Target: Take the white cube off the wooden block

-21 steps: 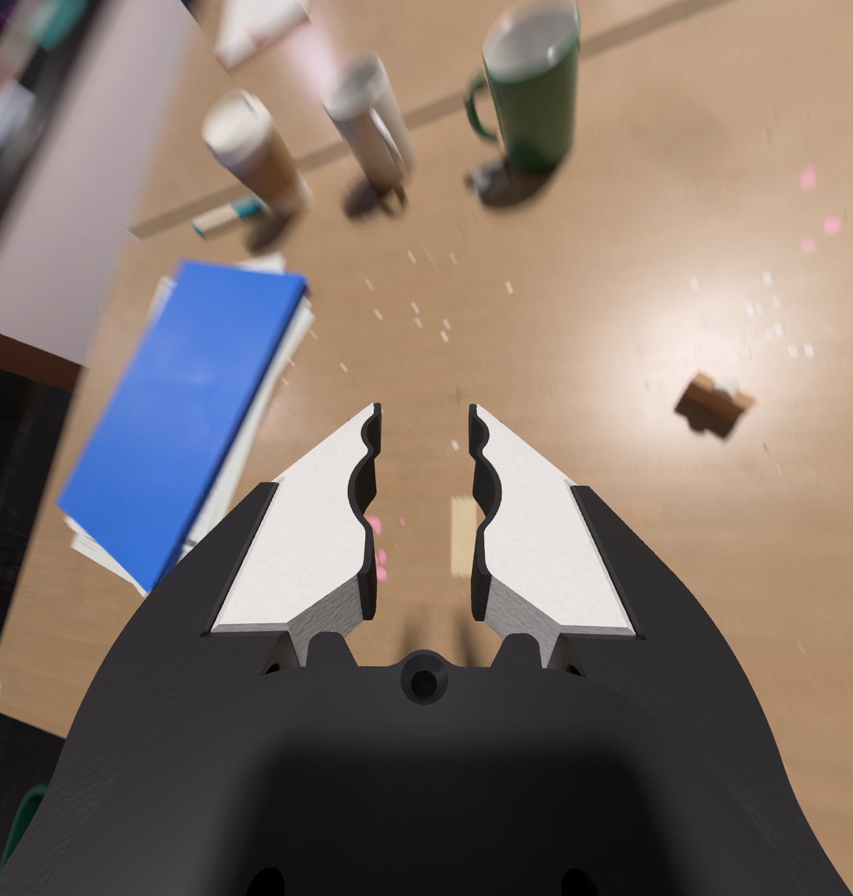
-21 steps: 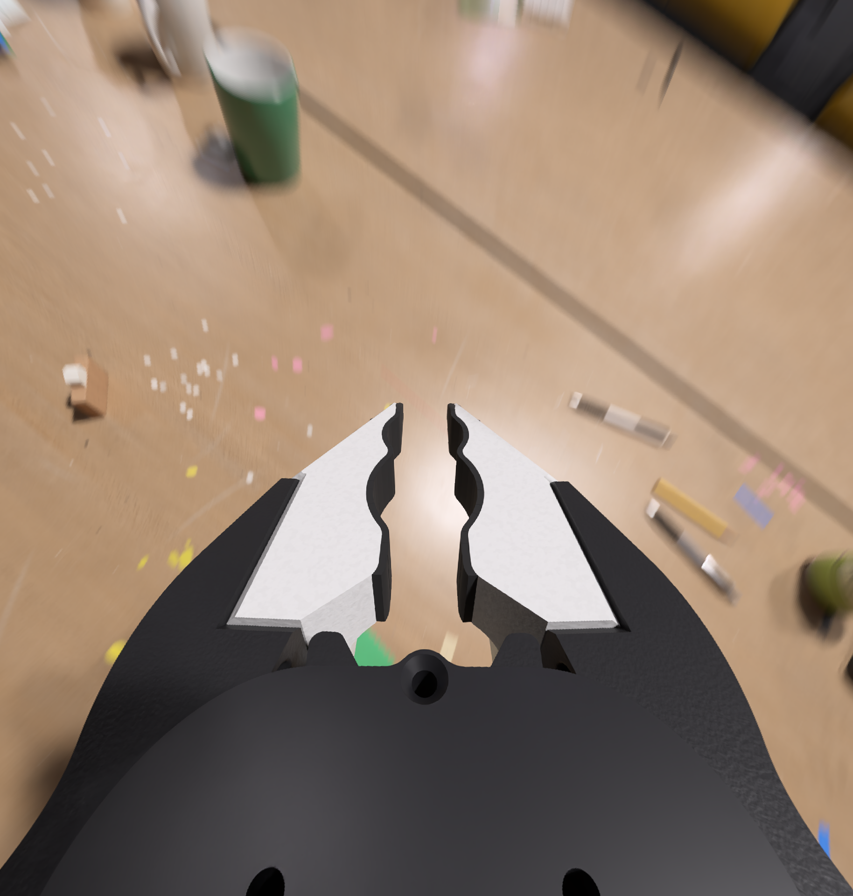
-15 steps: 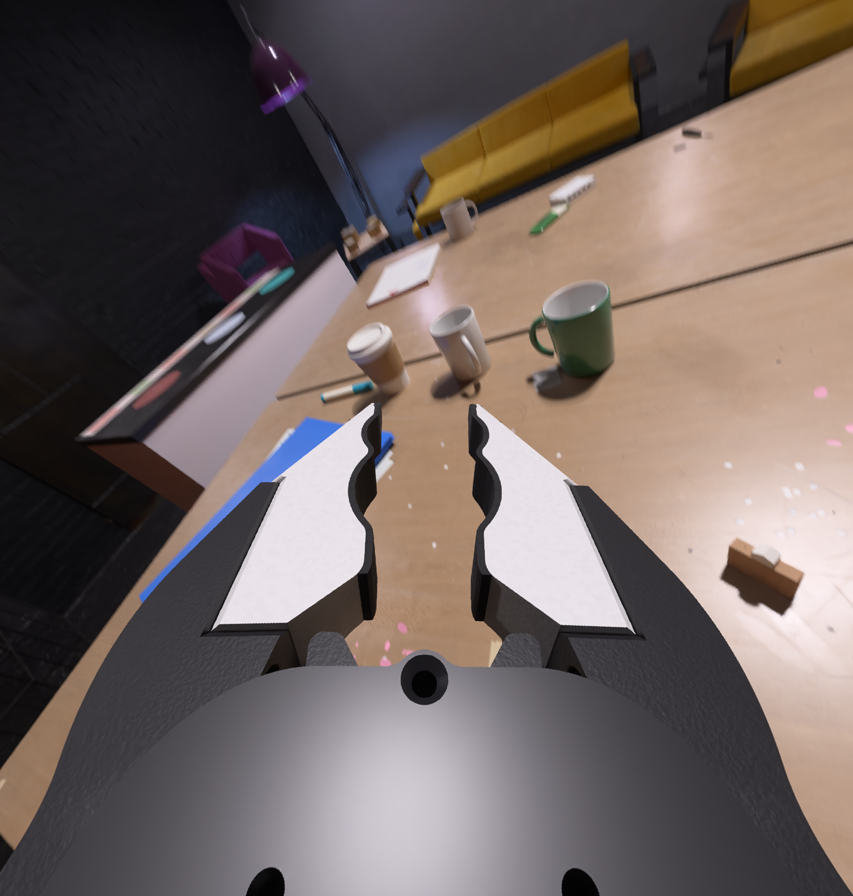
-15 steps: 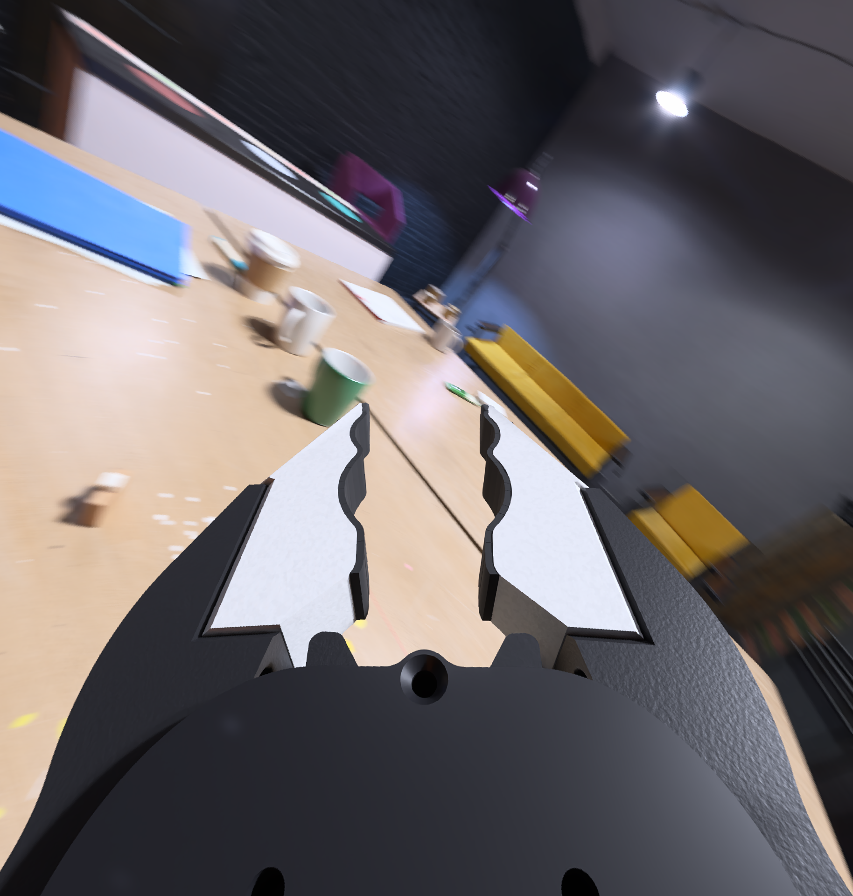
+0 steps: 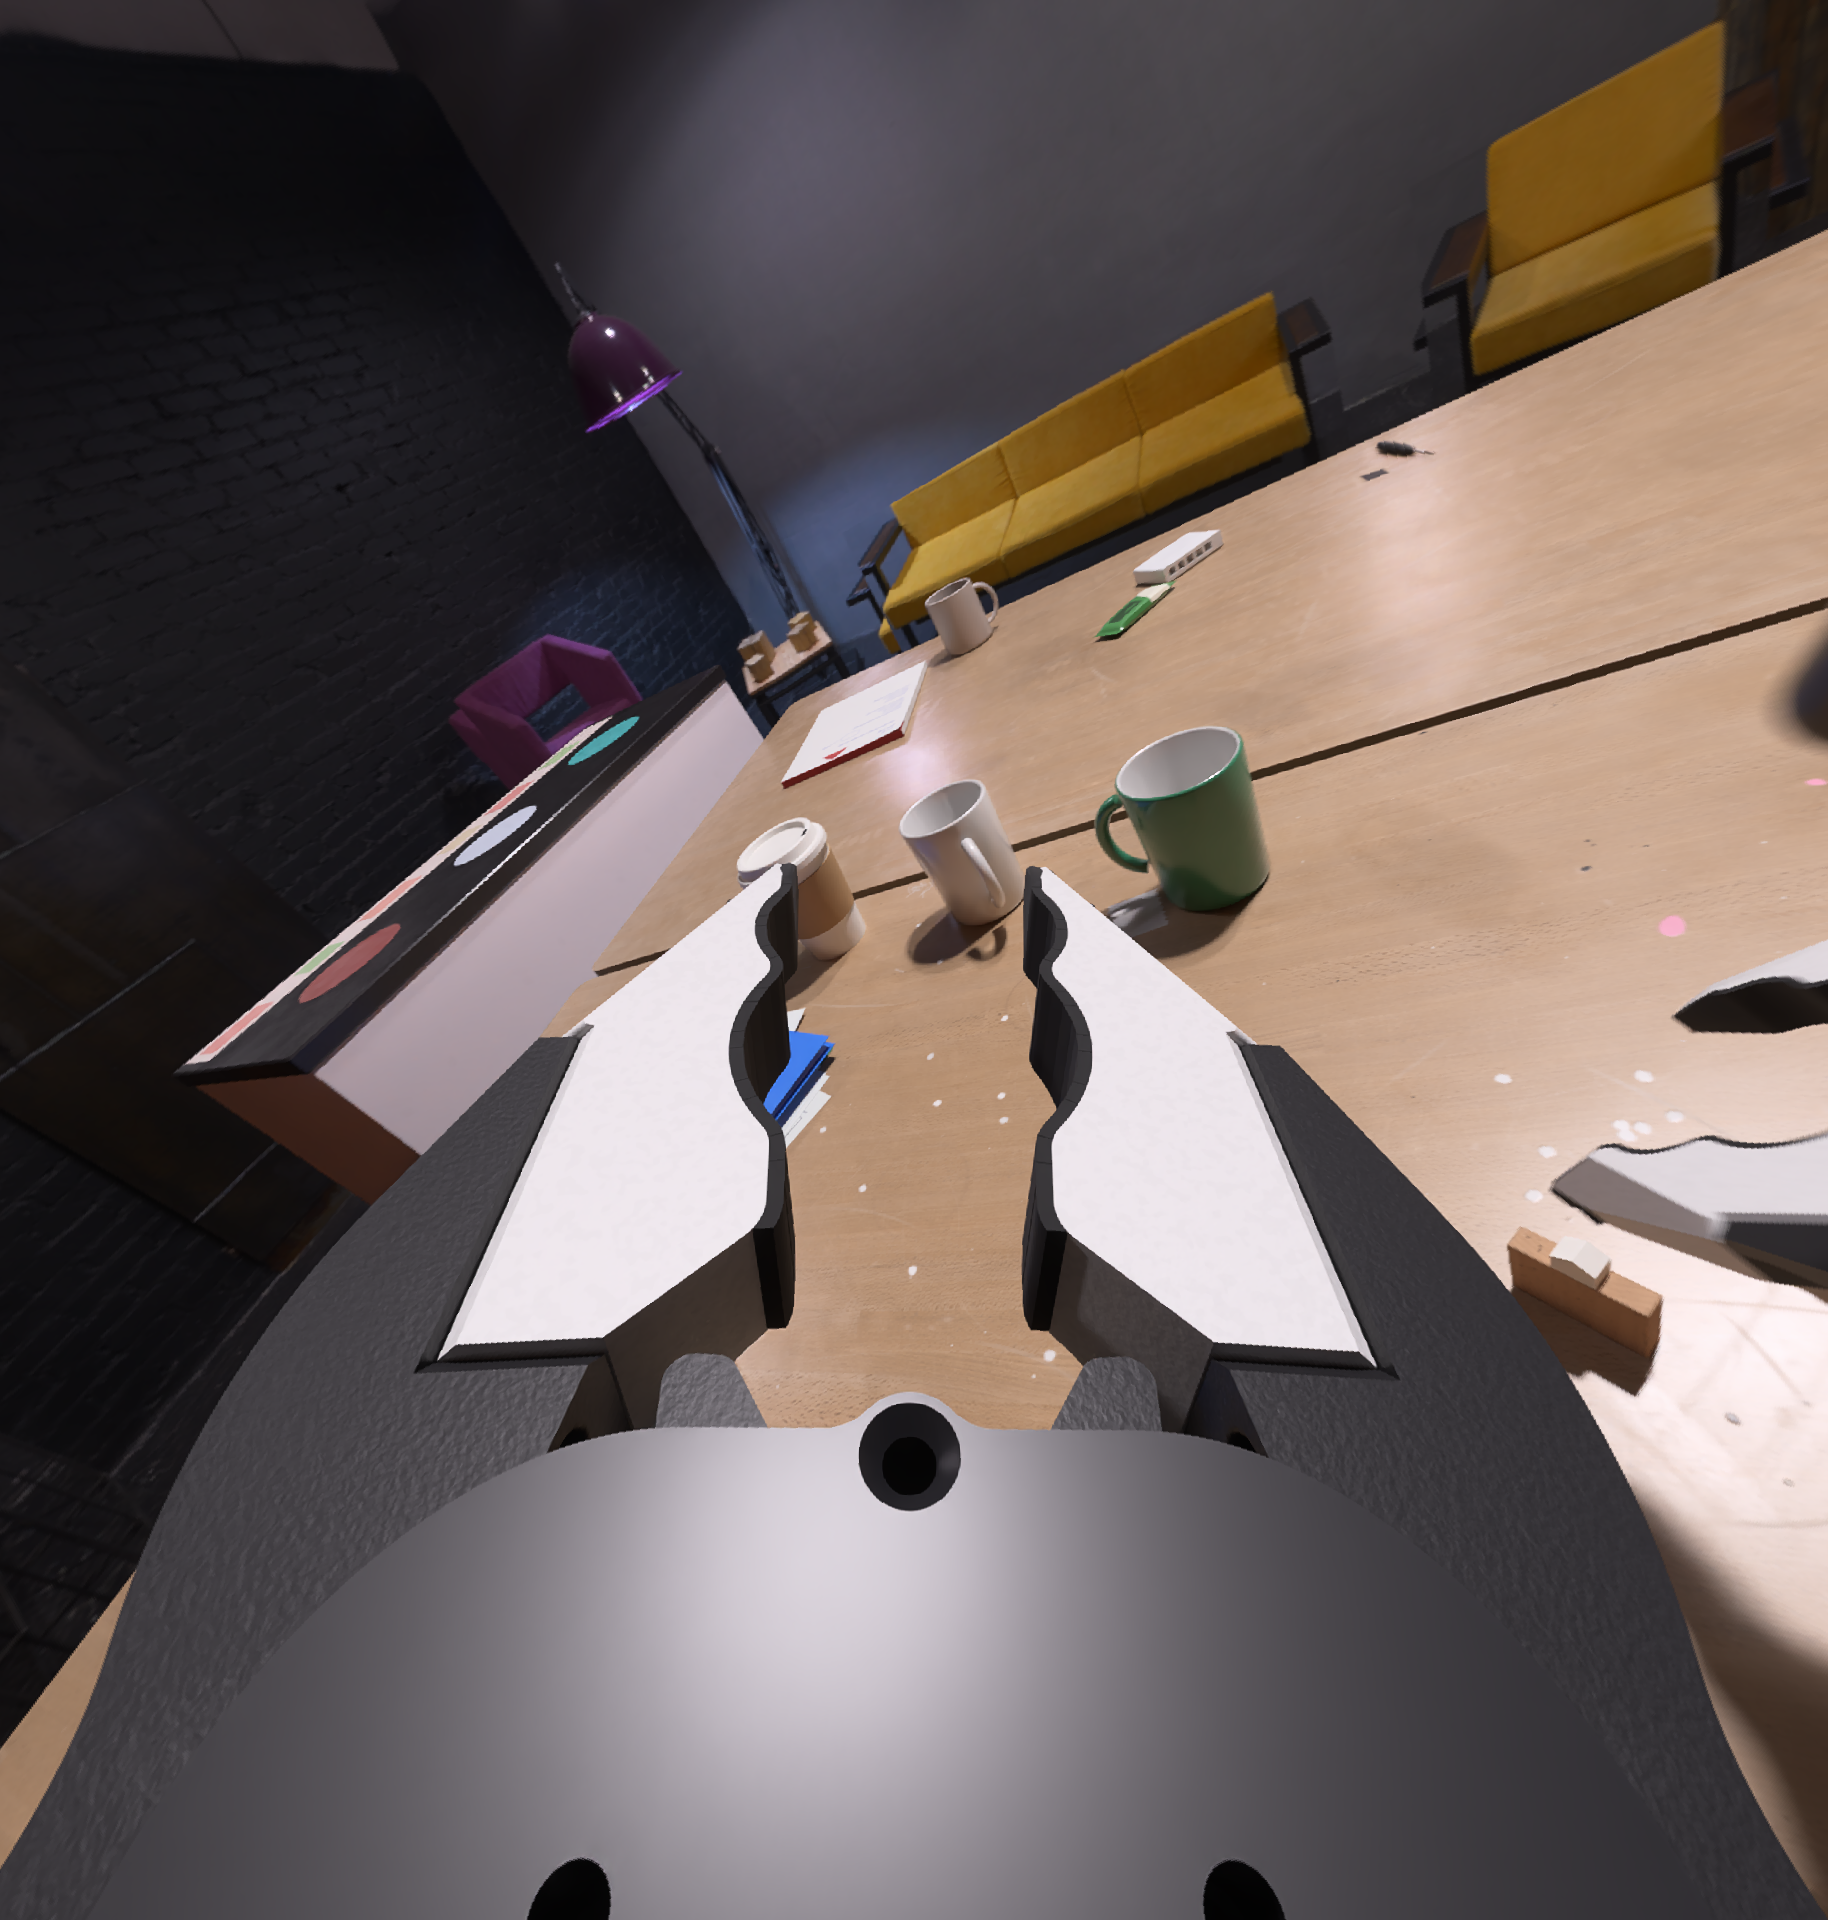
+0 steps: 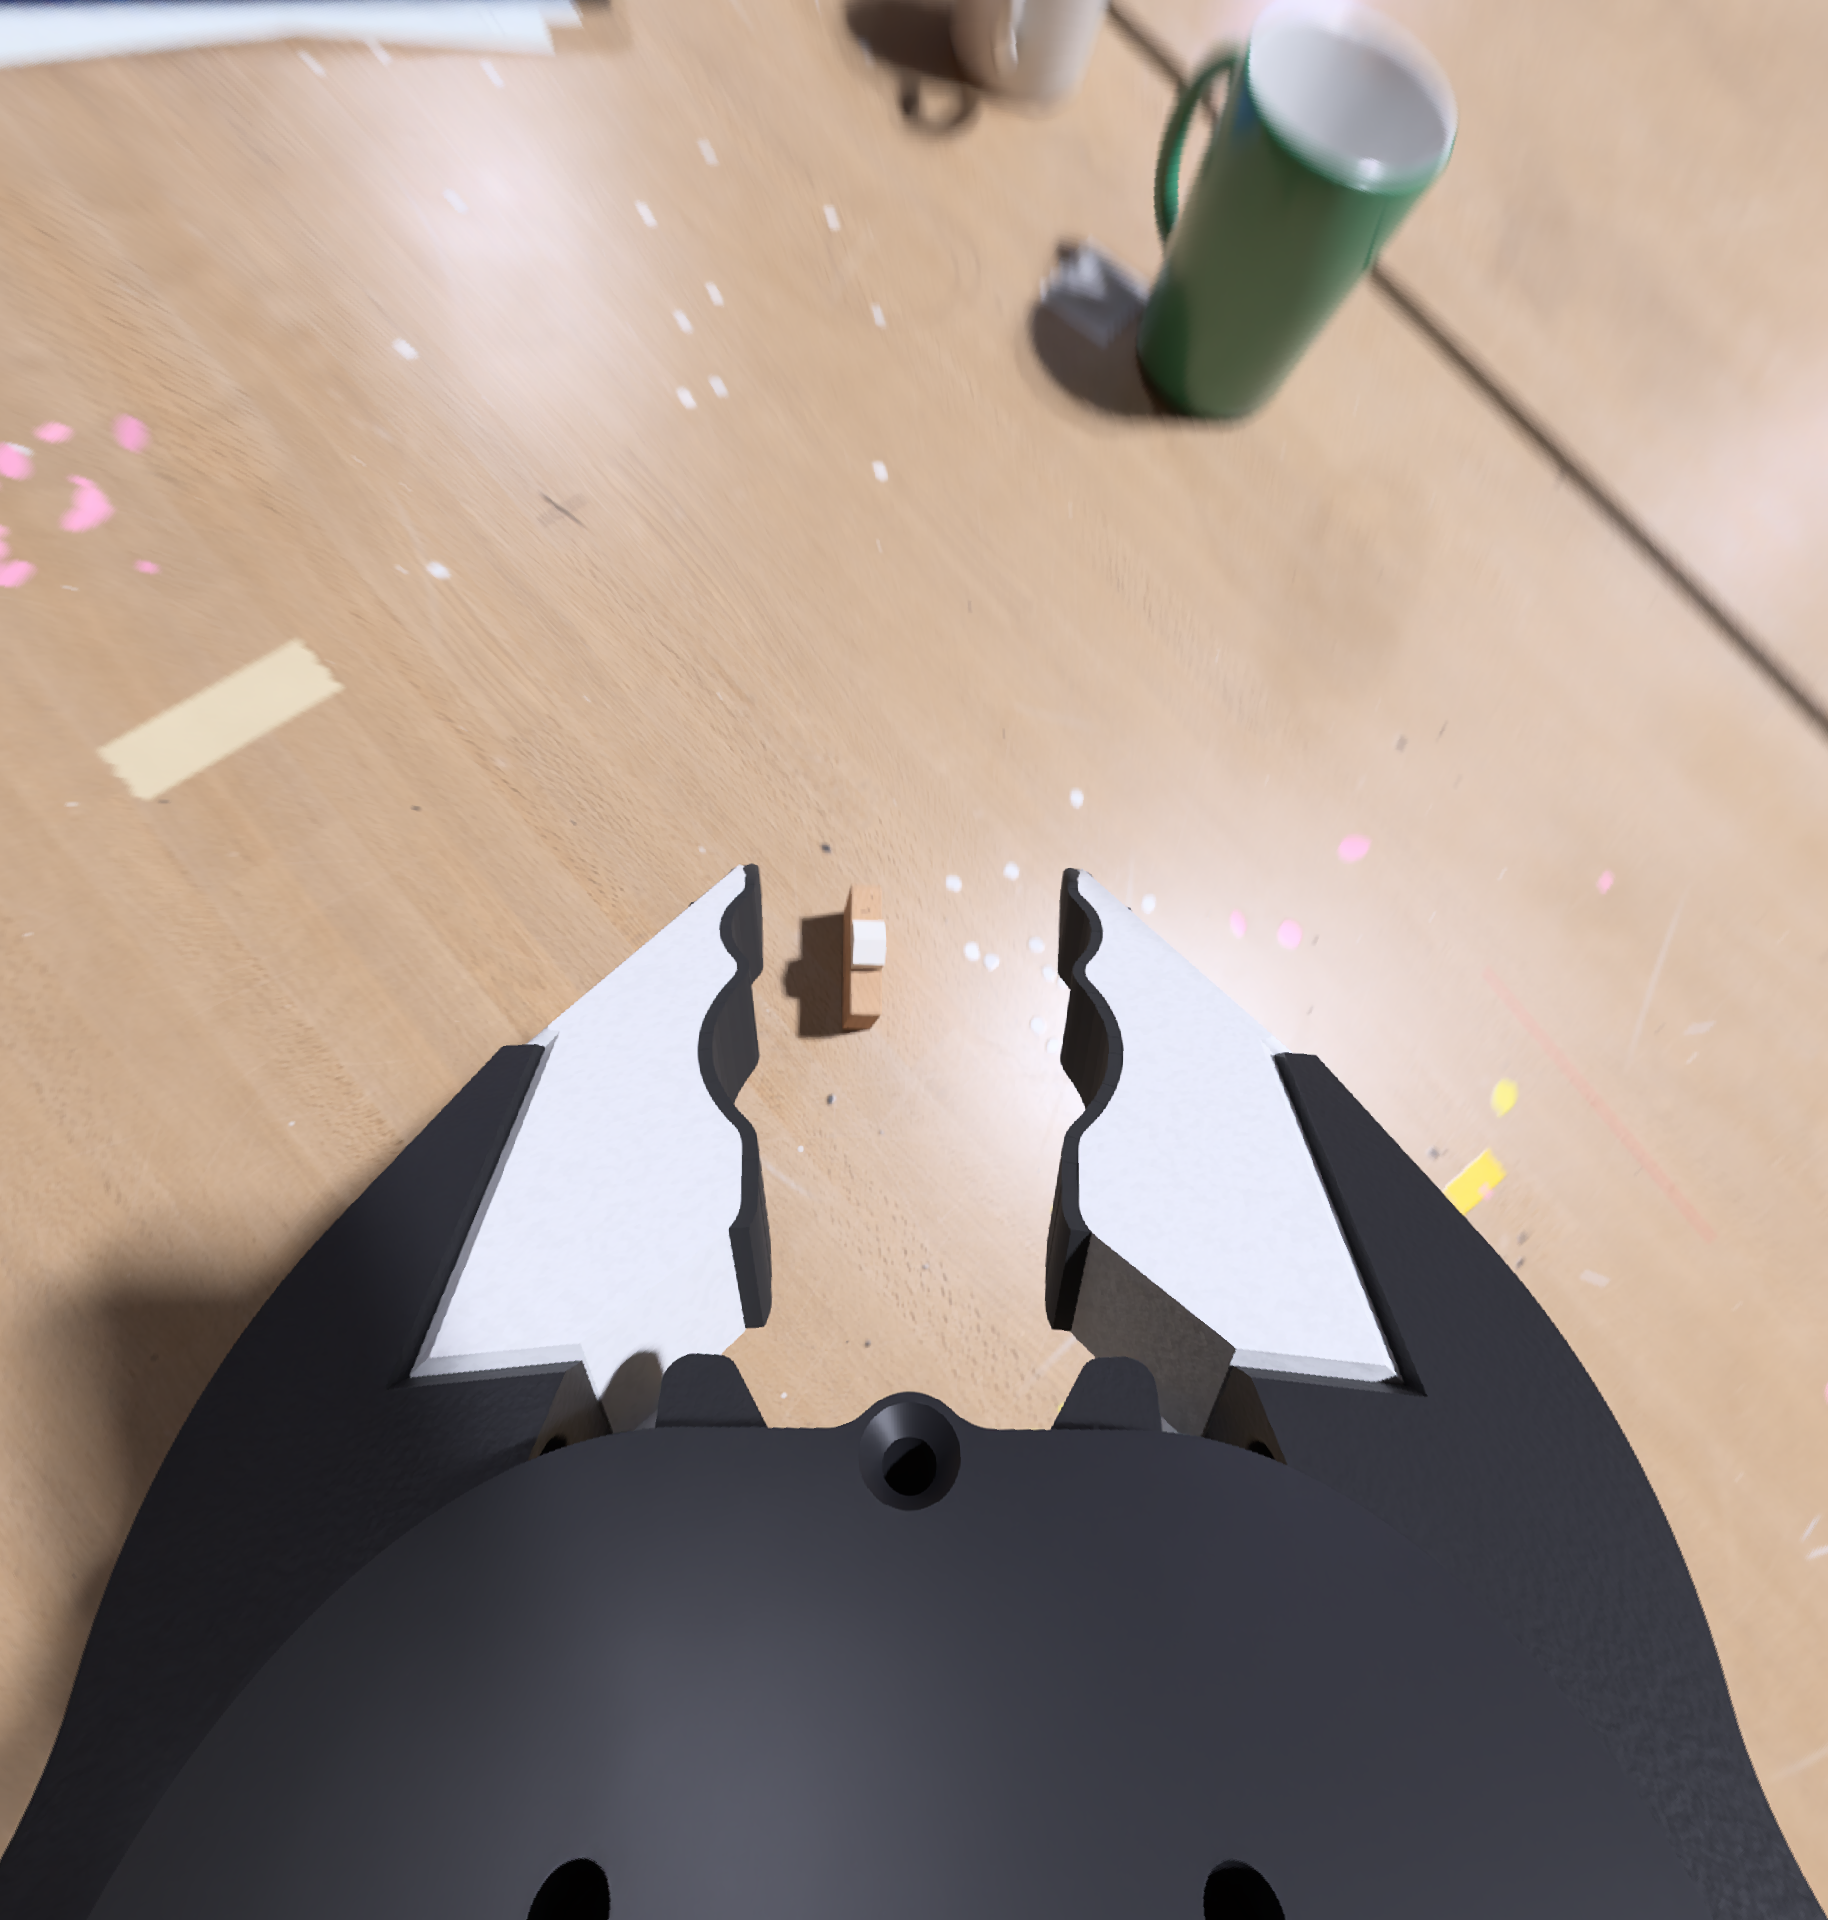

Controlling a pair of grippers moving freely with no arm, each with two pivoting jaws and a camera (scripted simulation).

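Between the wide-spread right tool [image 6: 905, 883] fingers, white cube [image 6: 868, 940] atop wooden block [image 6: 856, 982], bare table [image 6: 993, 623] around.

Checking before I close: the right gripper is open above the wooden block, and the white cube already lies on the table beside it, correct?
Not quite. The right wrist view shows the white cube still sitting on the wooden block. The right gripper is open above it, as you said.

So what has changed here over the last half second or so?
The right claw swung down to point at the table, opened wider, and now frames the wooden block bearing the white cube. The left claw stayed open; the cube remains on the block, ungrasped.
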